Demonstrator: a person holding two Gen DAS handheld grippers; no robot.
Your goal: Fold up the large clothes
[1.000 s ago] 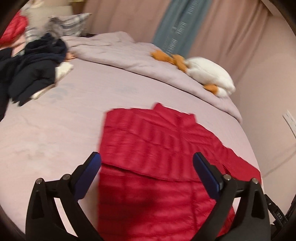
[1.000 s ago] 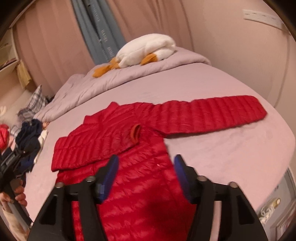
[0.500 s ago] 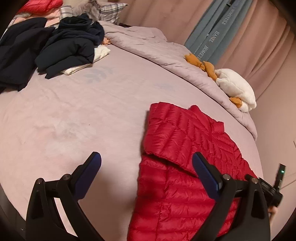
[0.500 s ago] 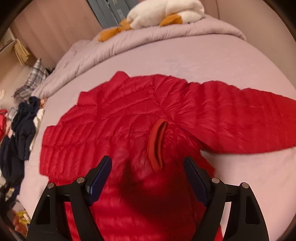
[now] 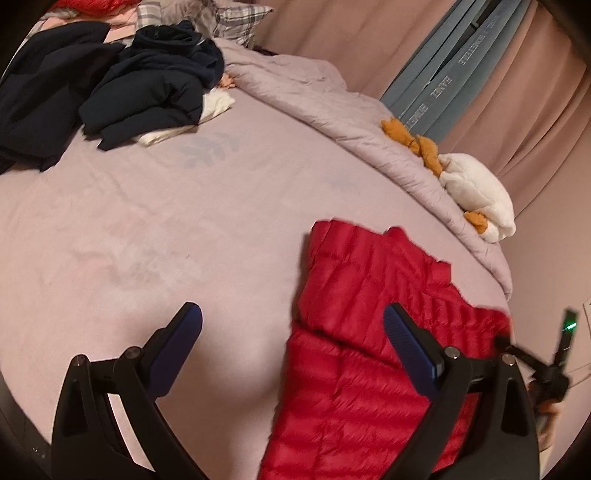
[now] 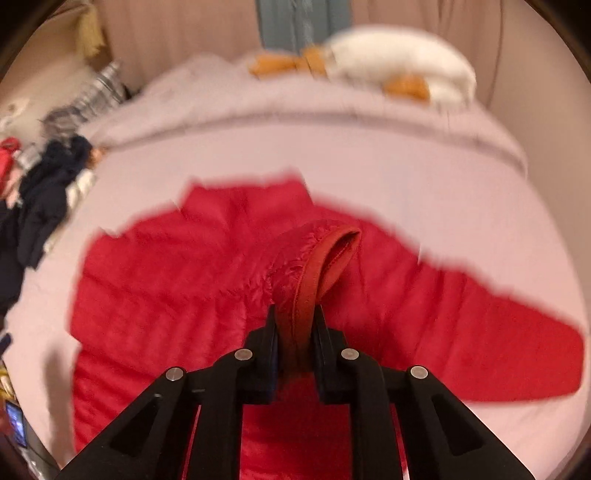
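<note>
A red quilted down jacket [image 5: 369, 288] lies flat on the pale pink bed [image 5: 147, 221]. In the right wrist view one sleeve [image 6: 498, 332] stretches out to the right. The other sleeve is folded over the body, and its darker cuff [image 6: 328, 254] stands up between the pads of my right gripper [image 6: 294, 312]. Those jaws are closing and press on the cuff. My left gripper [image 5: 291, 310] hangs open above the jacket's left edge. Its right finger is over the red fabric, its left finger over bare sheet, and nothing is between them.
A pile of dark navy clothes [image 5: 147, 85] lies at the far left of the bed, with a plaid pillow [image 5: 221, 14] behind it. A folded duvet [image 5: 332, 103] and a white and orange plush toy [image 5: 476, 192] line the far edge by the curtains.
My right gripper came down onto the folded sleeve and went from wide open to shut on its cuff. The left gripper drifted left, so the jacket now sits right of centre.
</note>
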